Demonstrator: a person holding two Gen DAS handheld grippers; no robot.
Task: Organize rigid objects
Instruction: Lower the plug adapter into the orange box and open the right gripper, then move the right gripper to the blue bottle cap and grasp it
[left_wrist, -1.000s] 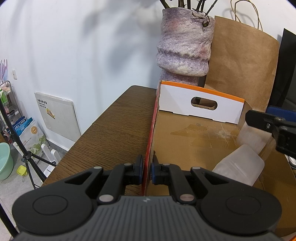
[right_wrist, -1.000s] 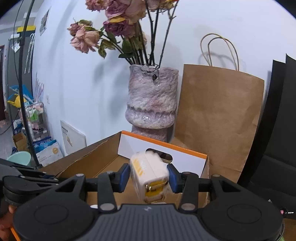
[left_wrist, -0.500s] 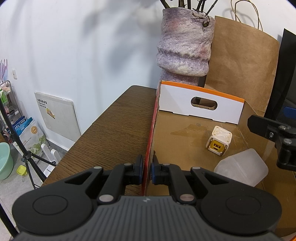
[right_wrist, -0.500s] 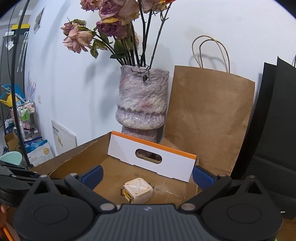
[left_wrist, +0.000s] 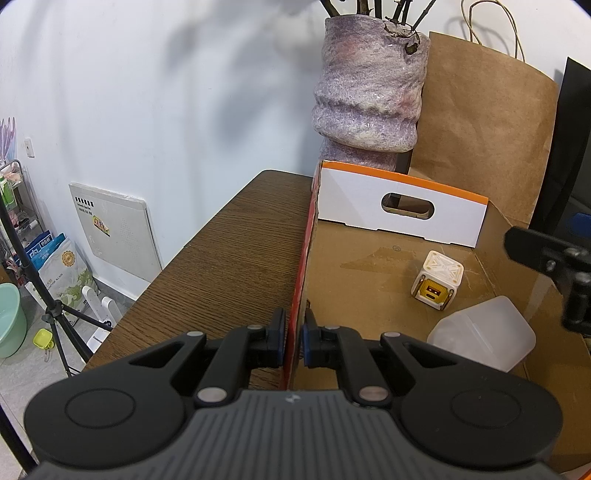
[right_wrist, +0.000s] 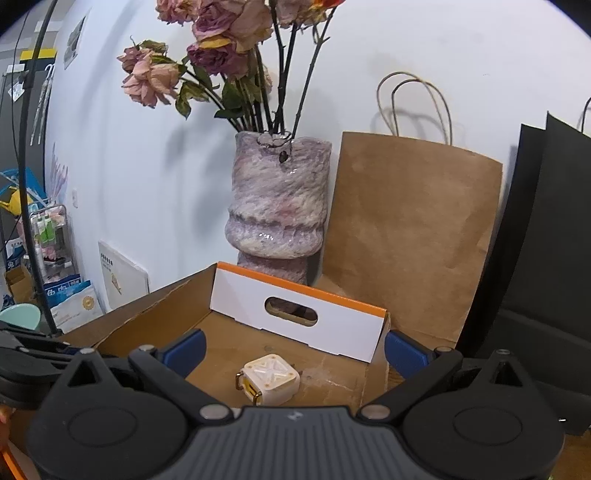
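1. Left wrist view: the left gripper pinched the box wall, jaws pressed on the thin cardboard, likely steadying it. The cube, hard white plastic with yellow face, lay on the floor beside a frosted tub.
2. Right wrist view: the right gripper hovered above the cube, jaws spread wide and empty.

There was one cardboard box, holding one white-and-yellow cube at its two o'clock and one translucent plastic container at four o'clock. Behind stood one vase and one paper bag.
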